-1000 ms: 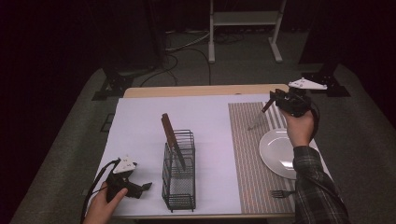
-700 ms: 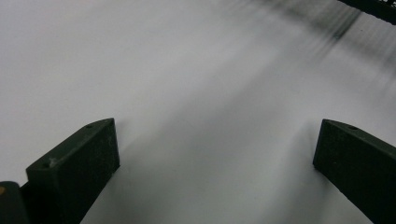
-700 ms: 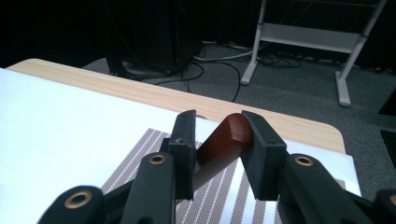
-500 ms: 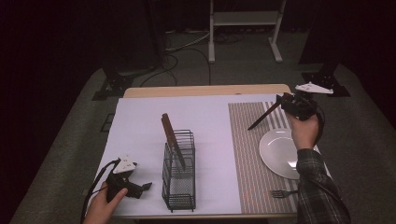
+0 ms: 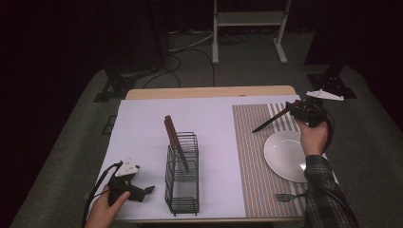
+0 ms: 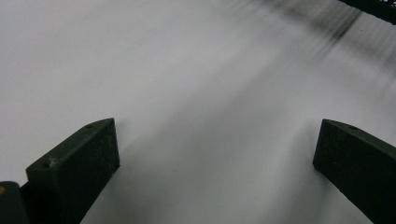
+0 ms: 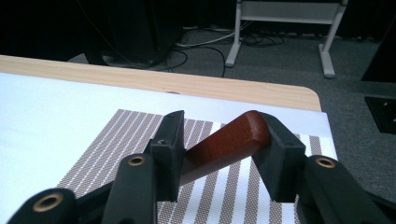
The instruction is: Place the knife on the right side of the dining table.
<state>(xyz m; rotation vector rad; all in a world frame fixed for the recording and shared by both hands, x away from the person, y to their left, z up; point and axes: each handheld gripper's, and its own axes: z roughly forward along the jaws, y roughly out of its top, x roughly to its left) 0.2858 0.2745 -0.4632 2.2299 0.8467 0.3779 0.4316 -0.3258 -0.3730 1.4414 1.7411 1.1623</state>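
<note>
Item: knife [image 5: 272, 120], wooden handle clamped between the jaws of the right gripper [image 5: 302, 110], held above the striped placemat [image 5: 254, 156] beyond the white plate [image 5: 285, 156]. Long axis slants, blade tip pointing down-left toward the wire rack [image 5: 182, 178]. Left gripper [image 5: 142, 192] rests spread wide, grasping nothing, on the white table cover [image 5: 142, 123].

Rack [image 5: 182, 178] left of placemat [image 5: 266, 156]; plate [image 5: 287, 156] on placemat.

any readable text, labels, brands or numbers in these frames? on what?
None. No word, number, brand or sign can be read in these views.
Checked: the knife clamped in the right gripper, the rack, plate, fork, striped mat, the left gripper. All bear no readable marks.
</note>
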